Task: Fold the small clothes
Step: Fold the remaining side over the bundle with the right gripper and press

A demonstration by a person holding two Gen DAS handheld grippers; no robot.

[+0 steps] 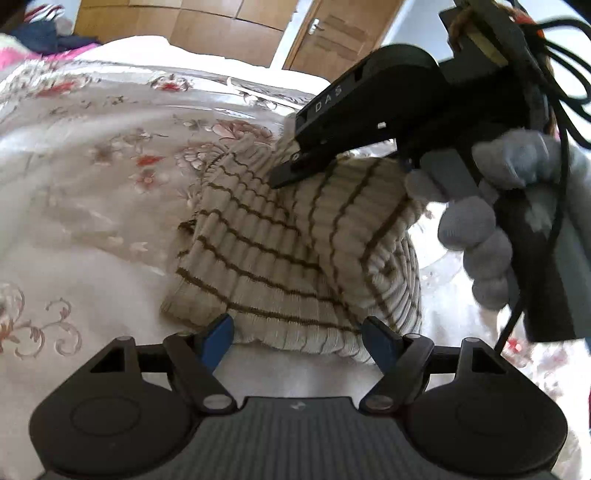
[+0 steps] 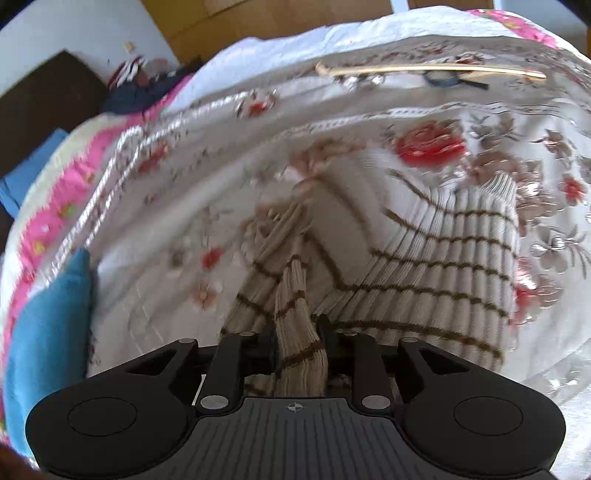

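A cream ribbed sweater point(image 1: 258, 251) with thin brown stripes lies on a floral bedspread point(image 1: 92, 147). My right gripper point(image 1: 291, 166), held by a grey-gloved hand point(image 1: 491, 221), is shut on a fold of it, and the cloth rises like a tent to its tip. In the right wrist view that gripper point(image 2: 299, 343) has a bunched strip of the sweater point(image 2: 443, 266) pinched between its fingers. My left gripper point(image 1: 301, 336) stands open at the sweater's near hem. Its blue pads point(image 1: 221, 332) are wide apart and hold nothing.
A blue cushion point(image 2: 48, 332) lies at the bed's left edge. A long pale stick point(image 2: 432, 68) and a dark looped object point(image 2: 443, 79) rest on the far side of the bedspread point(image 2: 369, 110). Other clothes point(image 2: 136, 85) are piled at the far corner. A wooden door point(image 1: 332, 33) stands beyond.
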